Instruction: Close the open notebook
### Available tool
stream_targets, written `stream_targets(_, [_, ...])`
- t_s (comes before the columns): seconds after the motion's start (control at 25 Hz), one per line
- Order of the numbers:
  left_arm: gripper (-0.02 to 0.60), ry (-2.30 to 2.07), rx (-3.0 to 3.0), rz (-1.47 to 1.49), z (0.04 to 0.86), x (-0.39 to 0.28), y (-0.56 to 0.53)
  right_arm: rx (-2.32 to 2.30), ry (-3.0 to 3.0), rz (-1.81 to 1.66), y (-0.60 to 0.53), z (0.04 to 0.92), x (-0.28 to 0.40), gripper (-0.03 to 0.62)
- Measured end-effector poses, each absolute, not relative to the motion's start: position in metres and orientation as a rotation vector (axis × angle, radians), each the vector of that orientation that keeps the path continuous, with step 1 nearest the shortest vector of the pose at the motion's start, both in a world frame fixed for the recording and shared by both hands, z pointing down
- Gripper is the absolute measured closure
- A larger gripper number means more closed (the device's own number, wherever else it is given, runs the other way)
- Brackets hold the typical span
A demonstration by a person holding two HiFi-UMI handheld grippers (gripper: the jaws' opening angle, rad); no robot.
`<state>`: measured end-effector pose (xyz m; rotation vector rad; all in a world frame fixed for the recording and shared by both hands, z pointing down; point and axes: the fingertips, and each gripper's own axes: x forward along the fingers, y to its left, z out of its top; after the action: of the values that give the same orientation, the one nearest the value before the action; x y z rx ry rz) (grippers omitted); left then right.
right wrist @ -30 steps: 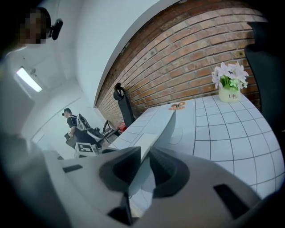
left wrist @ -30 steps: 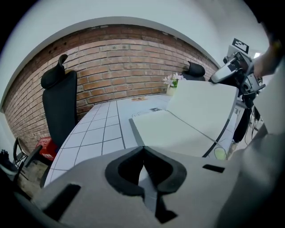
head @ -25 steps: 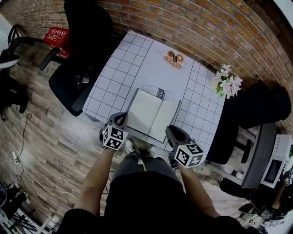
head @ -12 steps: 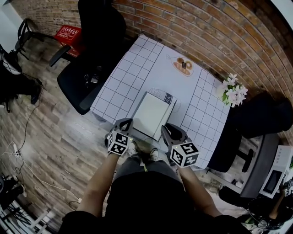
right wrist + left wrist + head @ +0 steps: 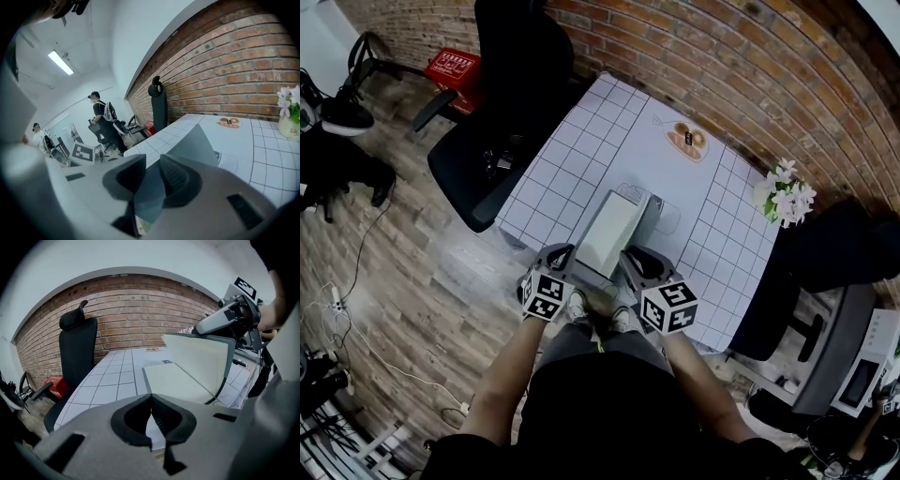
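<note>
The notebook (image 5: 609, 232) lies at the near edge of the white gridded table (image 5: 572, 141), half folded. Its left page (image 5: 173, 380) rests flat, and its grey-green right cover (image 5: 199, 357) stands steeply over that page. My right gripper (image 5: 635, 255) is at the cover's near edge. Its jaws are opening, and in the right gripper view the cover (image 5: 194, 143) runs loosely down between them (image 5: 151, 180). My left gripper (image 5: 555, 251) hovers just off the notebook's near left corner, its jaws (image 5: 151, 399) shut with nothing between them.
A vase of pale flowers (image 5: 787, 199) stands at the table's right edge, and a plate of pastries (image 5: 686, 139) at the far end. A black office chair (image 5: 487, 159) sits left of the table, with a red crate (image 5: 455, 66) behind it. People stand far off (image 5: 101, 122).
The notebook lay flat open; its right cover has swung up and leftward over the left page. My right gripper has moved left with it, while the left gripper has barely shifted.
</note>
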<state>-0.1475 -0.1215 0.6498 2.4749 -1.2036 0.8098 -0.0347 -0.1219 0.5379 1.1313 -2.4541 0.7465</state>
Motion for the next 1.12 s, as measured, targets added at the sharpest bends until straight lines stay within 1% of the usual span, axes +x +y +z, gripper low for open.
stream_targets(0.2, [0.558,-1.224,2.466,0.800,0.649,-0.151,-0.121,1.057,-2.488,0.730,-0.127,0.539,-0.051,0.479])
stream_targets(0.24, [0.558,-1.227,2.463,0.800,0.649,-0.153,-0.120,1.042,-2.494,0.724,-0.127,0.540,-0.054,0.471])
stream_targets(0.28, [0.558,-1.230,2.459,0.799,0.649,-0.154,-0.120,1.029,-2.498,0.721,-0.127,0.540,-0.056,0.447])
stream_targets(0.32, [0.558,-1.233,2.456,0.798,0.649,-0.155,-0.120,1.020,-2.500,0.721,-0.127,0.540,-0.057,0.436])
stream_targets(0.8, [0.558,-1.252,2.457,0.796,0.644,-0.158,-0.120,1.028,-2.470,0.701,-0.124,0.547,-0.051,0.434])
stream_targets(0.96, [0.558,-1.252,2.467,0.793,0.640,-0.155,-0.123,1.051,-2.474,0.708,-0.125,0.546,-0.043,0.462])
stream_targets(1.04, [0.558,-1.255,2.472,0.790,0.637,-0.153,-0.125,1.070,-2.474,0.695,-0.125,0.543,-0.036,0.488])
stream_targets(1.12, [0.558,-1.258,2.479,0.783,0.633,-0.150,-0.126,1.099,-2.478,0.688,-0.125,0.539,-0.027,0.532])
